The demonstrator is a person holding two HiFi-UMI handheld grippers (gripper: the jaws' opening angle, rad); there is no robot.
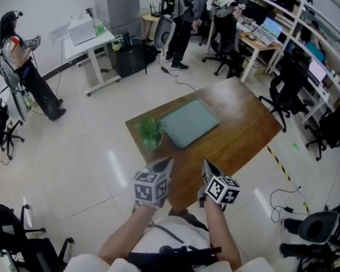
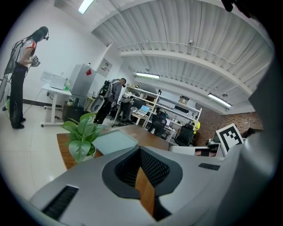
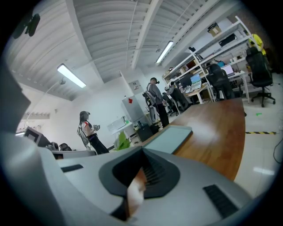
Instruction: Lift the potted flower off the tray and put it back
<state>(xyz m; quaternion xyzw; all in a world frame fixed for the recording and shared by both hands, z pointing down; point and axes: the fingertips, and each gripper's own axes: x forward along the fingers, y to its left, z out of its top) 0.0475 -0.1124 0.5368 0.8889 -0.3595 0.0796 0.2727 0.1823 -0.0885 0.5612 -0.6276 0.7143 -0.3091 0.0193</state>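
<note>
The potted flower (image 1: pixel 149 131) stands left of centre in the head view on the tabletop (image 1: pixel 239 128), just beside the tray (image 1: pixel 191 123) rather than on it, so the lift-off looks done and the return is left to do. The left hand-held gripper (image 1: pixel 165 162) and right hand-held gripper (image 1: pixel 207 165) hang at the tabletop's near edge, jaws together and empty. Broad glossy leaves top a small pale pot, and the tray is a flat, matte grey-green rectangle on polished brown wood.
</note>
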